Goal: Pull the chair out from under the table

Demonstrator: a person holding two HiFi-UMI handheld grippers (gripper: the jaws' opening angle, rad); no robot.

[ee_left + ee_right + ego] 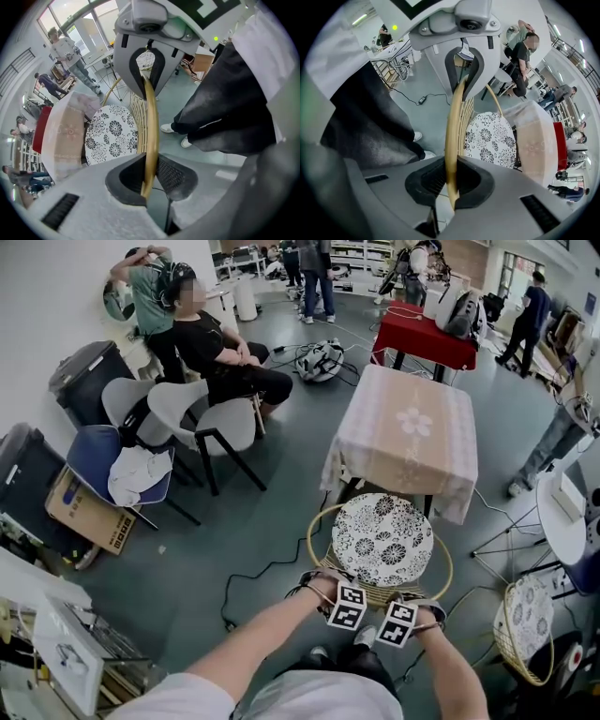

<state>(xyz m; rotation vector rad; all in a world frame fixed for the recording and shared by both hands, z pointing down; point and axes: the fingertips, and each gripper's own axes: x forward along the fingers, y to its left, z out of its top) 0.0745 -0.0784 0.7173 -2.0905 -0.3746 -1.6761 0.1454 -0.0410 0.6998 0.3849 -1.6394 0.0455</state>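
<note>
Biggest thing first: the table (412,427), draped in a pale cloth, is seen just past centre in the head view, and it's the surface the chair (325,559) belongs under. The round wicker chair is parked at the table's 6 o'clock on the grey floor (253,521), with only its far edge at the cloth's hem. So most of the pull looks done, though a bit more clearance is probably wanted. A black-and-white flowered cushion (382,538) is laid on the seat.

The curved back rail (151,117) is at the chair's own 6 o'clock, nearest the person. That's likely why it's used as the handle: it can be reached without leaning over, and the whole frame gets dragged straight back by it. It's gripped at roughly 7 and 5 o'clock on the ring, presumably so the chair is kept from swivelling.

Now the jaws. The left gripper (149,176) is clamped on the rail, which is pinched between the dark pads with just a rail-thick gap left. The right gripper (451,180) is clamped the same way, jaws nearly together, the rail running up through them. Both are pointed steeply down, so the rail is crossed by the pads. Nothing else is touched by either.
</note>
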